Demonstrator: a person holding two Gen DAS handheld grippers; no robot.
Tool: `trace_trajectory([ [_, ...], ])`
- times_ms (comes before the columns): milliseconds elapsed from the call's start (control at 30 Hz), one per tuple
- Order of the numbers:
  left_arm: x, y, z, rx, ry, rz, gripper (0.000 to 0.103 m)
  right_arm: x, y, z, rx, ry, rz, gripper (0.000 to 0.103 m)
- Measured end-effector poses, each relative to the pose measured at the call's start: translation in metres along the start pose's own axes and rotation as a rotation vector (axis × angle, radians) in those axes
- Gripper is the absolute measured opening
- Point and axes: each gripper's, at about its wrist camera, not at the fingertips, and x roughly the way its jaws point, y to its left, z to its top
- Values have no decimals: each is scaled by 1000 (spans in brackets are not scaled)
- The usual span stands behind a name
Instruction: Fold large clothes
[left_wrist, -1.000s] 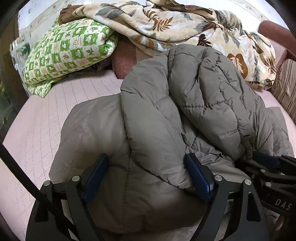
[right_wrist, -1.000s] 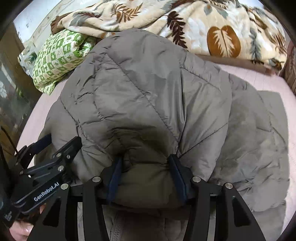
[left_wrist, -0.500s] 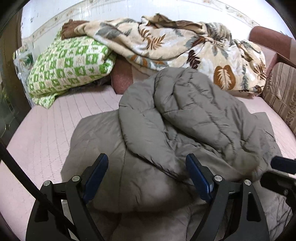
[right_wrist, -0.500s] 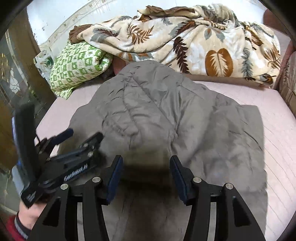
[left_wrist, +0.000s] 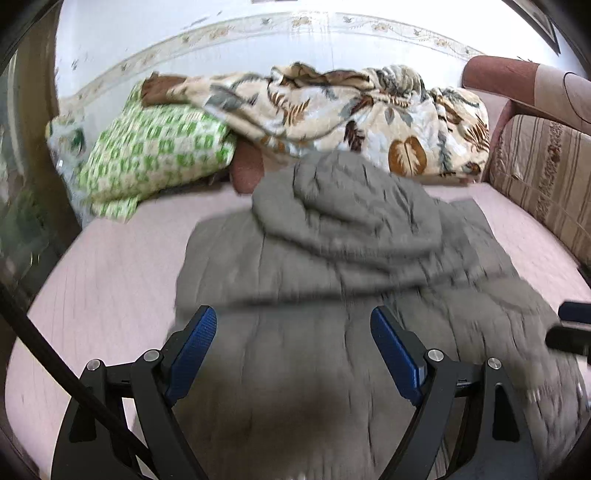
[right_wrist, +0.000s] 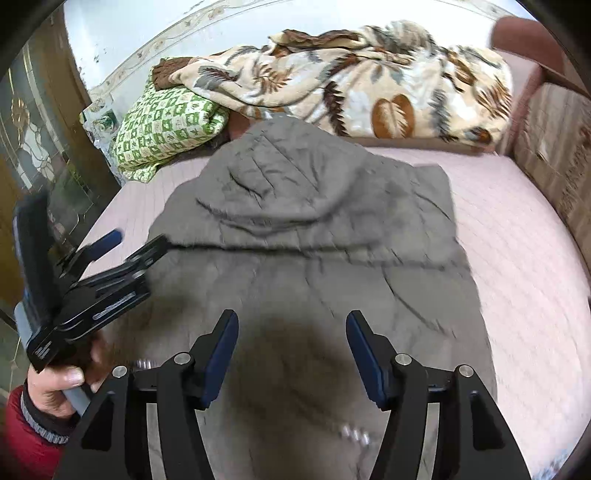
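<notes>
A grey quilted puffer jacket lies on the pink bed, its far part with the hood folded over onto the body; it also shows in the right wrist view. My left gripper is open and empty, raised above the jacket's near part. It also shows in the right wrist view at the left, held by a hand. My right gripper is open and empty above the jacket's near edge. Its tip shows at the right edge of the left wrist view.
A leaf-print blanket and a green checked pillow are piled at the bed's far end. A sofa arm and striped cushion stand at the right. A dark wooden frame with glass stands at the left.
Both grippers have let go of the jacket and pulled back and up. The folded part now lies on the jacket's body. The right jaws have opened wider.
</notes>
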Motion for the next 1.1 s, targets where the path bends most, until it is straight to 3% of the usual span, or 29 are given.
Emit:
trace_trajectory([
  [233,-43,28,-80,-64,85,58,85,-15,-22,-58,45,23,-44,65],
  [400,-50,52,-124,-140,156,114,85,-9,-25,-91,81,22,-15,65],
  [667,-42,49,-152,-94,187,179,86,7,-6,-129,-35,-6,-97,65],
  [1100,-36,44,-157,-80,149,217,93,17,-7,-143,-35,-14,-79,75],
])
